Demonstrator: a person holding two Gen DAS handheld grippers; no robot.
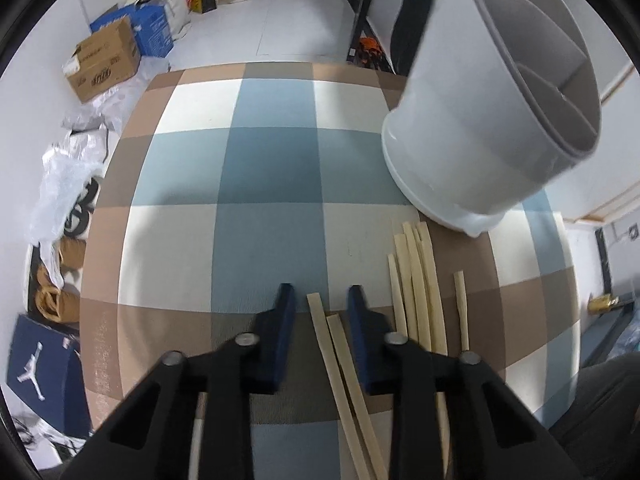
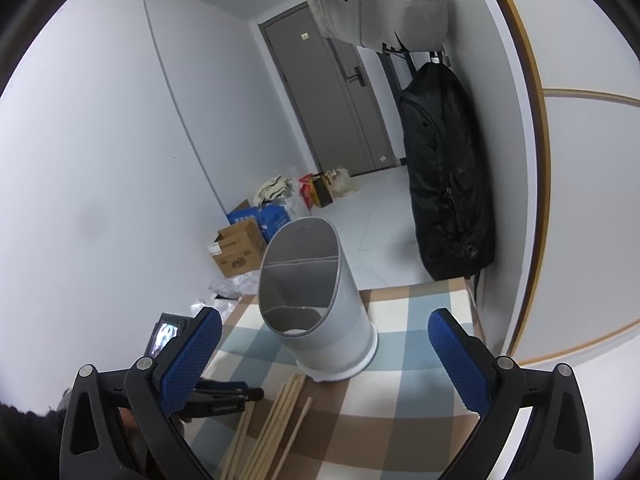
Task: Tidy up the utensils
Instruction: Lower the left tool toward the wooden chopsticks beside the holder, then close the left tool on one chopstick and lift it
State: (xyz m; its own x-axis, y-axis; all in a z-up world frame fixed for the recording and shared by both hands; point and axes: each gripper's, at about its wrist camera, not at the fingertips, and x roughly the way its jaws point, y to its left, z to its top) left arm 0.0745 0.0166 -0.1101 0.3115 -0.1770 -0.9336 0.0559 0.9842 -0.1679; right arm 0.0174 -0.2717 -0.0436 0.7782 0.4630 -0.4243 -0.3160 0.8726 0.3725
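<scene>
Our left gripper [image 1: 320, 300] has its fingers a little apart, low over the checked cloth [image 1: 272, 168], and two chopsticks [image 1: 340, 364] lie in the gap between them. We can't tell if the blue pads [image 1: 280, 340] actually touch the sticks; they look just beside them, not clamped. The right one sits closer to its pad than the left one does.

Our right gripper [image 2: 324, 324] is spread wide, holding nothing, up above the table and looking at the holder [image 2: 320, 308] from the near side.

The holder is a pale grey tub, standing upright on the cloth at the far right of the table, with dividers splitting the inside into compartments. We see nothing standing in any of them.

The rest of the chopsticks [image 1: 416, 284] are pale wood, lying flat in a loose bundle just in front of the holder's base, roughly parallel, with one stick [image 1: 462, 308] off on its own to the right. From the right wrist view the left gripper shows up beside that same pile [image 2: 276, 424].
</scene>
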